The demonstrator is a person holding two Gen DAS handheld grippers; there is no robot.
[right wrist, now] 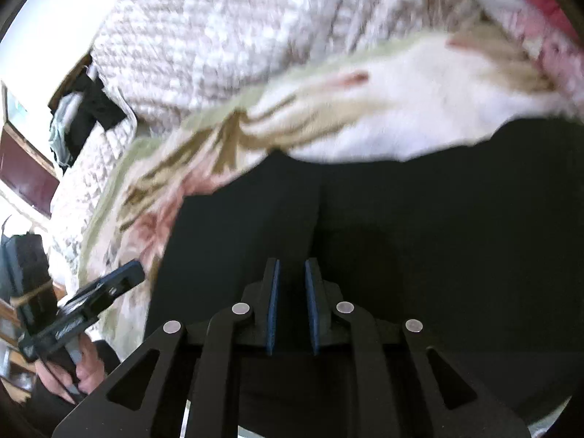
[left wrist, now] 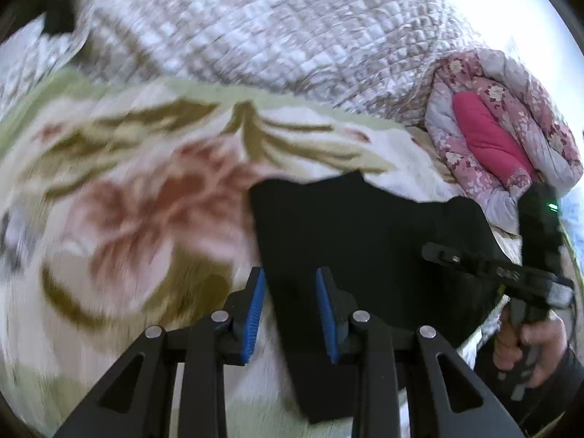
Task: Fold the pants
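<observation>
Two hand-held grippers hover over black pants (left wrist: 365, 255) spread on a bed. The left gripper (left wrist: 290, 314) has its blue pads (left wrist: 253, 319) partly apart with nothing pinched between them; the left edge of the pants runs through the gap underneath, and whether the pads touch the cloth cannot be told. The right gripper (right wrist: 292, 303) has its blue pads (right wrist: 273, 310) close together with a narrow gap showing; below that gap lies dark cloth, but whether any of it is caught between the pads cannot be told. In the left wrist view the right gripper also appears from the side at the right edge, held by a hand (left wrist: 529, 346) in a dark sleeve. In the right wrist view the left gripper appears at the lower left, held by the other hand (right wrist: 76, 372). The pants lie on a pale blanket (left wrist: 127, 200) printed with pink flowers and olive leaves. Beyond it is a quilted white and grey bedspread (left wrist: 273, 29). A pink flowered quilt (left wrist: 492, 127) is bundled at the right. Both views are blurred.
</observation>
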